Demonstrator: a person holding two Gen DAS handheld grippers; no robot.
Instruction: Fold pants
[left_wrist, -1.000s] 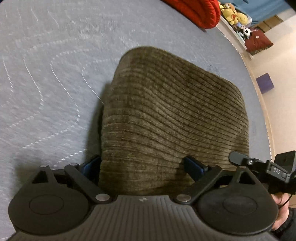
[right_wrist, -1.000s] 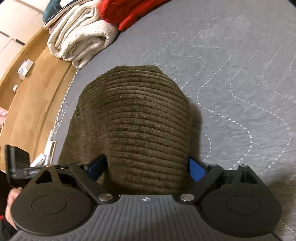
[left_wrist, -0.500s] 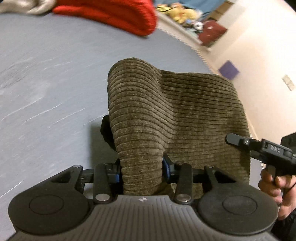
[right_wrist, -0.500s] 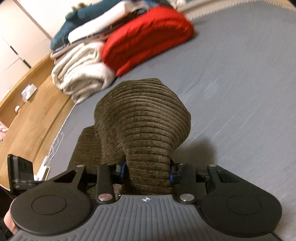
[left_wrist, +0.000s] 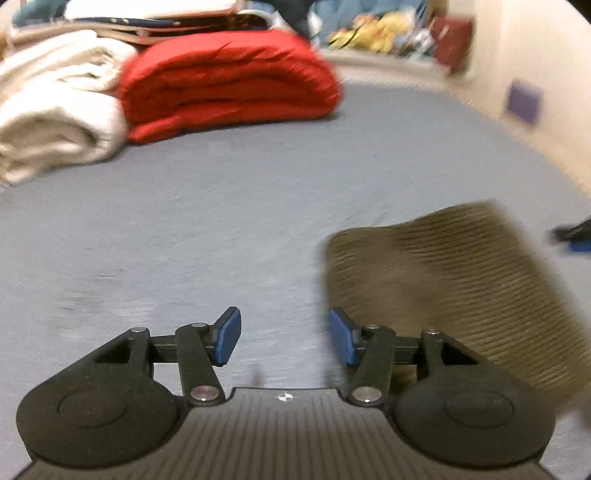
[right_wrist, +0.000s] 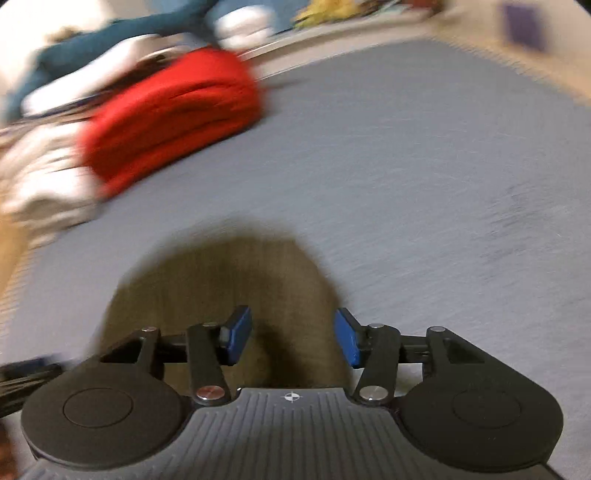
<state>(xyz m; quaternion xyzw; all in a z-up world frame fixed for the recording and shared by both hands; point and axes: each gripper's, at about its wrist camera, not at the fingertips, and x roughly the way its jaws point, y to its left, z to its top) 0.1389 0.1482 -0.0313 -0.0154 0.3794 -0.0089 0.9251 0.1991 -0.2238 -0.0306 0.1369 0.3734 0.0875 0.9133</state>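
Both grippers, left gripper (left_wrist: 284, 339) and right gripper (right_wrist: 291, 339), gape wide, holding nothing. The brown corduroy pants (left_wrist: 454, 291) lie bunched on the grey bedspread (left_wrist: 221, 221). A red blanket (left_wrist: 229, 81) sits far off.

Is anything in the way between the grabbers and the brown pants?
Nothing visible. The left gripper is open over bare grey cover, with the pants right beside it. The right gripper is open directly over the pants.

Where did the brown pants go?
The brown pants lie on the grey bed cover, right of the open left gripper in its view. In the right wrist view they lie just ahead of the open right gripper.
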